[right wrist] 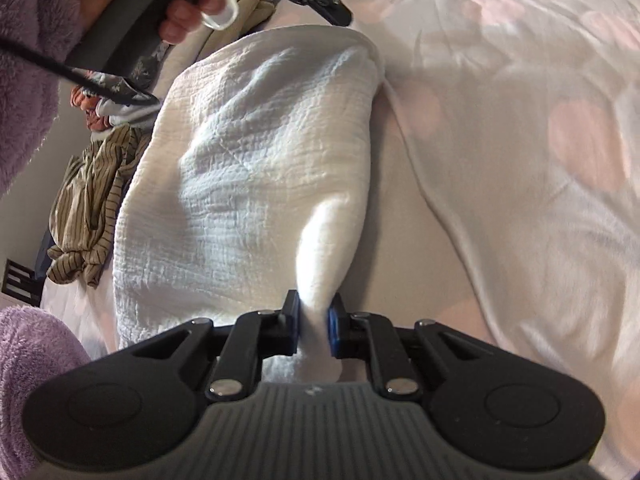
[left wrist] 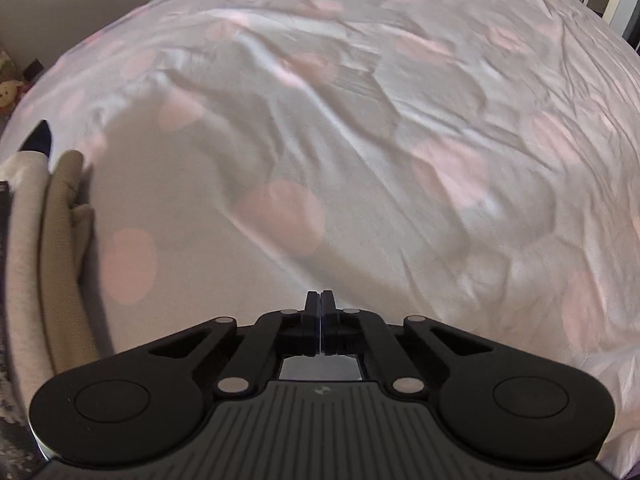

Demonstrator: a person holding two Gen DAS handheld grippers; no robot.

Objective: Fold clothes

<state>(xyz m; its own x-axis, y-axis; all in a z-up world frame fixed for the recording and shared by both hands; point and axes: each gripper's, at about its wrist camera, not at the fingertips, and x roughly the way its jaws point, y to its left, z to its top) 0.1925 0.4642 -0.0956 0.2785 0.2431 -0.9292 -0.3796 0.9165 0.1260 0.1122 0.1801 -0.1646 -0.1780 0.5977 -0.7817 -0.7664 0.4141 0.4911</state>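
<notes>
A white crinkled garment (right wrist: 248,168) is spread over the bed (right wrist: 540,200), which is covered by a pale sheet printed with pink circles. A bunched fold at the garment's near edge is pinched between the jaws of the right gripper (right wrist: 315,316), whose blue pads are seen pressed against the cloth on both sides.

The left gripper (left wrist: 320,300) is seen from its own camera with its jaws pressed together and nothing between them, over wrinkled sheet. In the right wrist view the same gripper is seen at the top, held by a hand (right wrist: 188,4) in a fuzzy lilac sleeve (right wrist: 28,80), just beyond the garment's far edge; whether its tip touches the cloth cannot be told. A black cable (right wrist: 80,76) runs across the upper left of that view.

Beside the garment, toward the left, a crumpled olive striped garment (right wrist: 92,200) lies on the bed, with an orange patterned piece (right wrist: 86,100) beyond it. In the left wrist view a beige folded cloth (left wrist: 60,240) is seen at the left edge, a dark pointed piece (left wrist: 40,136) behind it, and a small stuffed toy (left wrist: 8,94) past the bed's edge.
</notes>
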